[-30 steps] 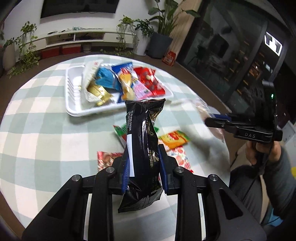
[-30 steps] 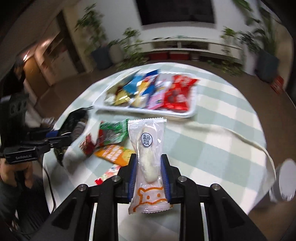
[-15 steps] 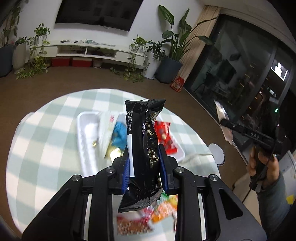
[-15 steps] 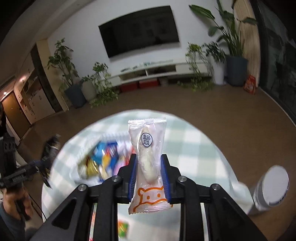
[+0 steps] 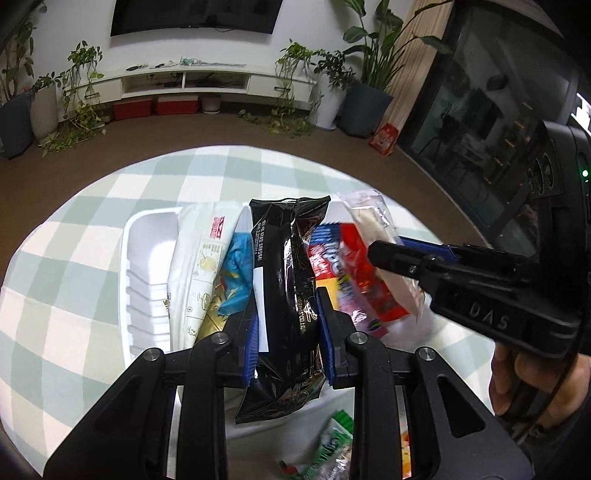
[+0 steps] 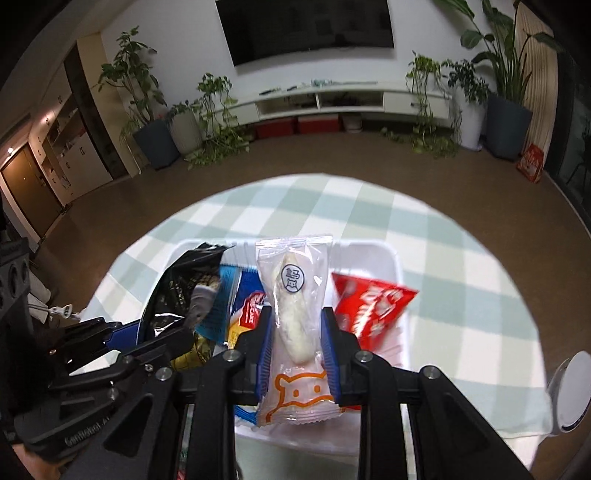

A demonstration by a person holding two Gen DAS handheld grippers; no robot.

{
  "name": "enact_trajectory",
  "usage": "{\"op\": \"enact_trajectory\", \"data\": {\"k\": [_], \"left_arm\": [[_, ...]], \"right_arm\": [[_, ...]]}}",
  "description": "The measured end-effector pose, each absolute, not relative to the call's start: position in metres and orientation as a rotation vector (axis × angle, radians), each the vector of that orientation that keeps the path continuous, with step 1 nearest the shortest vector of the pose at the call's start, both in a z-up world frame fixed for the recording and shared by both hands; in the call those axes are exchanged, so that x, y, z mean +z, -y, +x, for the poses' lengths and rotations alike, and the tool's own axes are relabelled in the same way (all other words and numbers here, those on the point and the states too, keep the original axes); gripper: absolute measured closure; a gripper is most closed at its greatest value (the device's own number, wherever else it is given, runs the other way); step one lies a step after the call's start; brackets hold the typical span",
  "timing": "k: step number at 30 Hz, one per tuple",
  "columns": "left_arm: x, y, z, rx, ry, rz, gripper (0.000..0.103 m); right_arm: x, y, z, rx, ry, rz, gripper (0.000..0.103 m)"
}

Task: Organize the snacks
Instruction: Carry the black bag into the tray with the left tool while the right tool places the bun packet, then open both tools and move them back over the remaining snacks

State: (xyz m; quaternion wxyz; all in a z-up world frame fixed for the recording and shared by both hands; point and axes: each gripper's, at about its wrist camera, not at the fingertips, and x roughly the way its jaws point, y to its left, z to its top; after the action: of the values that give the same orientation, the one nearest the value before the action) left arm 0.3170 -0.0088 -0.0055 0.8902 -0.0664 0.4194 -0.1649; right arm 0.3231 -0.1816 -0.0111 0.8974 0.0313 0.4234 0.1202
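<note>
- In the left wrist view, a black snack packet (image 5: pixel 286 295) is pinched upright between the blue pads of the left gripper (image 5: pixel 288 336), its lower end hanging below the jaws.
- In the right wrist view, a clear packet with a white bar inside (image 6: pixel 295 325) and an orange animal print is clamped upright between the blue pads of the right gripper (image 6: pixel 295 354).
- Under the left gripper, a green-wrapped snack (image 5: pixel 328 450) is seen lying on the tablecloth, just short of the tray.
- Both grippers are held over the near part of a white tray (image 5: pixel 147 266), side by side and close together; the right gripper (image 5: pixel 391 254) is seen from the left camera with its packet raised over the tray's right half.
- The person's hand (image 5: pixel 532 373) is seen gripping the right tool's handle.
- Inside the tray, a white packet (image 5: pixel 201 266), a blue packet (image 5: pixel 236 273) and a red packet (image 6: pixel 369 306) are laid lengthwise, touching or overlapping.
- The tray is set on a round table under a green-and-white checked cloth (image 6: pixel 461 266).
- A white round object (image 6: pixel 569 395) is seen at the table's right edge; what it is cannot be told.
- Beyond the table, brown floor, potted plants (image 6: pixel 147 107), a low white shelf unit (image 5: pixel 207 81) and a wall-mounted screen (image 6: pixel 306 26) are visible.
</note>
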Motion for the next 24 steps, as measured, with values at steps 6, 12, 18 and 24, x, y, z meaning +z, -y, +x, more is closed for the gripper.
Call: {"op": "enact_trajectory", "data": {"k": [6, 12, 18, 24], "left_arm": [[-0.031, 0.005, 0.33, -0.316, -0.899, -0.139, 0.078], [-0.042, 0.001, 0.334, -0.303, -0.905, -0.148, 0.077], [-0.042, 0.002, 0.333, -0.284, -0.906, -0.133, 0.075], [-0.037, 0.002, 0.325, -0.257, -0.887, -0.108, 0.039]], "right_arm": [[-0.034, 0.173, 0.332, 0.209, -0.923, 0.061, 0.076], [-0.046, 0.17, 0.333, 0.201, -0.934, 0.047, 0.073], [-0.047, 0.168, 0.333, 0.21, -0.931, 0.03, 0.072], [-0.047, 0.168, 0.331, 0.214, -0.928, 0.031, 0.069]]}}
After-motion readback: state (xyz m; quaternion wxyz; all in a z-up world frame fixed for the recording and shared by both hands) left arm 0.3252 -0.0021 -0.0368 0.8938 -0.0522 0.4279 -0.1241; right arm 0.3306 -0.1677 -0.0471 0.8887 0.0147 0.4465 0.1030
